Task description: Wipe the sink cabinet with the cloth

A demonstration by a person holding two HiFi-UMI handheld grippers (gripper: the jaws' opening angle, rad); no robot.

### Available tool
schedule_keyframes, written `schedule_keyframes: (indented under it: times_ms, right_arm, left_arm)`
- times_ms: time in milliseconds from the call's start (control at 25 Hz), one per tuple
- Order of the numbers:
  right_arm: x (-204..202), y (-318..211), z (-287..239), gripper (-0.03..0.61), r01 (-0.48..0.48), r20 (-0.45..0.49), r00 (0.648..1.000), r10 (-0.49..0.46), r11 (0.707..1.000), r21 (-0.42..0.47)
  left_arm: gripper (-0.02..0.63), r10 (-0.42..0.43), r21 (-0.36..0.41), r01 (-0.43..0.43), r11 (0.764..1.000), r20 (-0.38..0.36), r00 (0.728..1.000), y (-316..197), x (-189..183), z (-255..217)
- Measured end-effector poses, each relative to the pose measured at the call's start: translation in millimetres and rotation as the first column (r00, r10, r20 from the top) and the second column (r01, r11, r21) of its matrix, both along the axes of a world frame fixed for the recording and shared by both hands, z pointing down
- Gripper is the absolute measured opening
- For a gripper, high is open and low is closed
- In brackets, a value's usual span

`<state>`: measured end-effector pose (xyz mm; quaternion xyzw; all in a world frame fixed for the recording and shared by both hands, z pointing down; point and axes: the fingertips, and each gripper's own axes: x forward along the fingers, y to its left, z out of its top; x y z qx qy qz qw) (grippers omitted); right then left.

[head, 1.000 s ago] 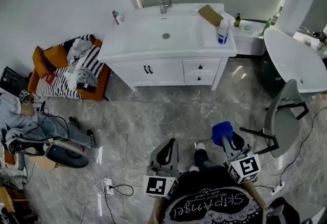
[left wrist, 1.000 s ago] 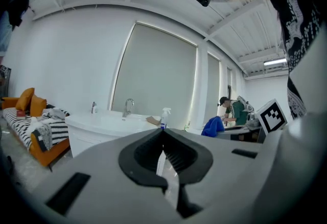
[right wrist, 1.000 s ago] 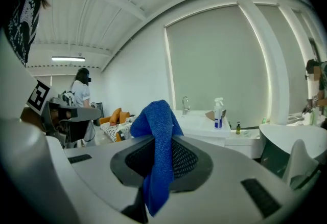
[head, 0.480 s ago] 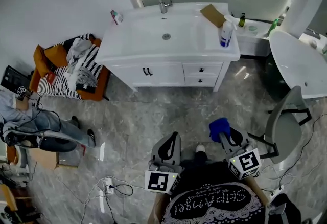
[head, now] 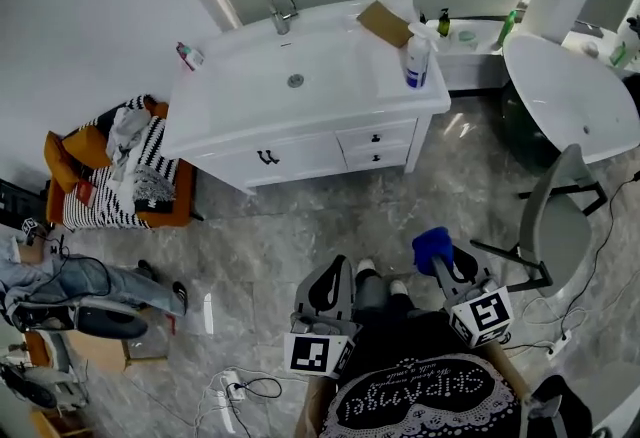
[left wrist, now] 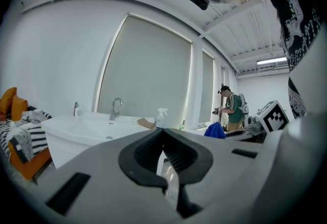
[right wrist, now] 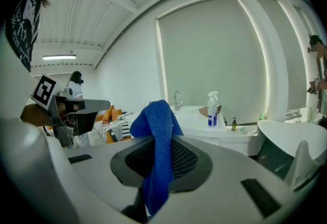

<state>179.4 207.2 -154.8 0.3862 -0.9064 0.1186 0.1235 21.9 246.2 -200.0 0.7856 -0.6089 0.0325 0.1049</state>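
The blue cloth [head: 433,248] sits at the lower right of the head view, clamped between the jaws of the right gripper [head: 440,261]. In the right gripper view the jaws are pressed on the cloth. A bunched fold stands up above the tips and the rest hangs down between the dark pads. The cloth is well apart from the sink cabinet [head: 300,151], which stands across the upper middle of the head view, white, with drawers and a door on its front.

The left gripper [head: 331,278] is at the lower centre of the head view, just beside the person's legs [head: 372,288]. Its own view shows the jaw tips closed together with nothing between them.

On the cabinet's top, a faucet [head: 281,6] rises at the back edge behind the sink bowl [head: 290,76]. A white spray bottle [head: 415,56] stands upright near the right end, with a flat piece of brown cardboard [head: 385,23] just behind it. A small bottle [head: 188,56] lies at the left corner.

Grey marbled floor [head: 300,226] lies between the cabinet and the person. At the left of the frame an orange seat [head: 180,181] is heaped with striped and white clothes [head: 125,151]. A grey chair [head: 555,226] stands at the right, near the right gripper. Another person [head: 70,276] is low at the left edge, with cables [head: 240,388] on the floor nearby.
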Motion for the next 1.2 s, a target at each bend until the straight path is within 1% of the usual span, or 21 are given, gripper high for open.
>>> schedule_keyframes:
  times_ms: [160, 320, 520, 640, 760, 880, 960, 1040, 1200]
  right_arm:
    - [-21, -23, -11, 0.058, -0.044, 0.008, 0.999, 0.044, 0.999, -0.004]
    - [-38, -31, -21, 0.058, -0.086, 0.027, 0.996, 0.086, 0.996, 0.017]
    - [-40, -32, -16, 0.058, -0.165, 0.016, 0.986, 0.165, 0.986, 0.024]
    - [-41, -32, -9, 0.058, -0.192, 0.007, 0.981, 0.192, 0.981, 0.014]
    - [-48, -32, -8, 0.058, -0.191, 0.000, 0.982, 0.191, 0.981, 0.011]
    - [-58, -33, -9, 0.058, -0.175, 0.003, 0.985, 0.175, 0.984, 0.013]
    - [-63, -34, -10, 0.058, -0.166, 0.002, 0.986, 0.166, 0.986, 0.015]
    - [-66, -35, -9, 0.058, -0.162, -0.002, 0.987, 0.162, 0.987, 0.011]
    - [-67, -40, -6, 0.058, -0.158, -0.006, 0.987, 0.158, 0.987, 0.000]
  left_arm:
    - [0.005, 0.035, -0.004, -0.035, 0.999, -0.017, 0.999, -27, -21, -10]
    - [0.005, 0.079, 0.010, -0.079, 0.997, 0.000, 0.997, -45, -40, -16]
    - [0.005, 0.120, 0.029, -0.120, 0.992, 0.000, 0.993, -58, -54, -14]
    - [0.005, 0.137, 0.034, -0.137, 0.990, 0.010, 0.990, -58, -60, -12]
    - [0.005, 0.134, 0.014, -0.134, 0.991, 0.020, 0.991, -51, -70, -7]
    - [0.005, 0.114, -0.011, -0.114, 0.993, 0.026, 0.993, -46, -83, 0]
    - [0.005, 0.098, -0.015, -0.098, 0.995, 0.026, 0.995, -46, -89, 0]
    - [0.005, 0.082, -0.015, -0.082, 0.997, 0.009, 0.997, -47, -92, -1]
    - [0.005, 0.088, -0.018, -0.088, 0.996, -0.006, 0.996, -53, -88, -2]
